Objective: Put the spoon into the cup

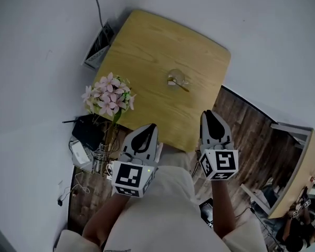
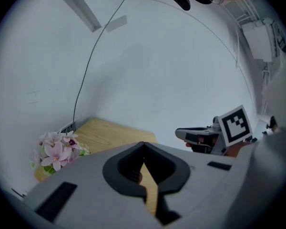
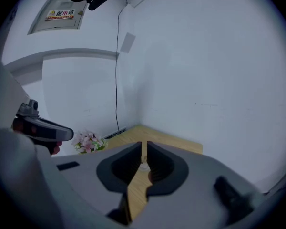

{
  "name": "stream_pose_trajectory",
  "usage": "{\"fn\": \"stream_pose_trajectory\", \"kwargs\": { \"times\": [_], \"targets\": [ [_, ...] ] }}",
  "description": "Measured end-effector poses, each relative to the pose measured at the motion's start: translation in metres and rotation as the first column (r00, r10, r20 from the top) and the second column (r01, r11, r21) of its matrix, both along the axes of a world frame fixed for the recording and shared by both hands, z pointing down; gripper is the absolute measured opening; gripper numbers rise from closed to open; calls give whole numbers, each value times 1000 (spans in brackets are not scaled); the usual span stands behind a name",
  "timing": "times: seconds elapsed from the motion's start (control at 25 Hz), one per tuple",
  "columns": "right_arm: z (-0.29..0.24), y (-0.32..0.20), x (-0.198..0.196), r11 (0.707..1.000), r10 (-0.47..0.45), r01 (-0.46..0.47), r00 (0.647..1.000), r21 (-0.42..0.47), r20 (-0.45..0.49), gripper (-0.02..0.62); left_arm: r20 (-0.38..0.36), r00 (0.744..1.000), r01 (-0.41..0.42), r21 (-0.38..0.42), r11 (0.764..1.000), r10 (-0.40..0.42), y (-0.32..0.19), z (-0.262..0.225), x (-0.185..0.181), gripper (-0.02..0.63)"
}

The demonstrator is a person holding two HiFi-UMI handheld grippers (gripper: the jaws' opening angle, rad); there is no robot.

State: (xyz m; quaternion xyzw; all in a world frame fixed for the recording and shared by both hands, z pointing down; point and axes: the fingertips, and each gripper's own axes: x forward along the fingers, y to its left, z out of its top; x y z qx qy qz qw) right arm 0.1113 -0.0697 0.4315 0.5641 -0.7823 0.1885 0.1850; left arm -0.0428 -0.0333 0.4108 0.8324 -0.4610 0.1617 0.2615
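A clear glass cup stands toward the right side of the wooden table. A gold spoon lies across it with its handle pointing out to the right. The cup shows small through the slit of my right gripper, whose jaws stand a narrow gap apart with nothing between them. My left gripper has its tips touching and holds nothing. In the head view both grippers, left and right, hover at the table's near edge, well short of the cup.
A pot of pink flowers sits at the table's left near corner. A grey power strip leans at the far left edge. Below the table's left side are a black box and cables. White walls close in behind.
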Motion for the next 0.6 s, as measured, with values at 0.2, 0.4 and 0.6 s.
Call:
{"fn": "stream_pose_trajectory", "kwargs": {
  "times": [0.2,0.4,0.6],
  "targets": [
    [-30,31,-1,1000,0,0,1000,31,2,51,-14,999,-43,57,997,44,4,-23,8,11],
    [-56,56,-1,998,29,-30,1000,60,10,52,-15,997,-77,109,991,79,10,-42,10,11],
    [-68,74,0,996,59,-60,998,71,16,52,-15,994,-110,133,985,113,22,-53,9,11]
  ]
}}
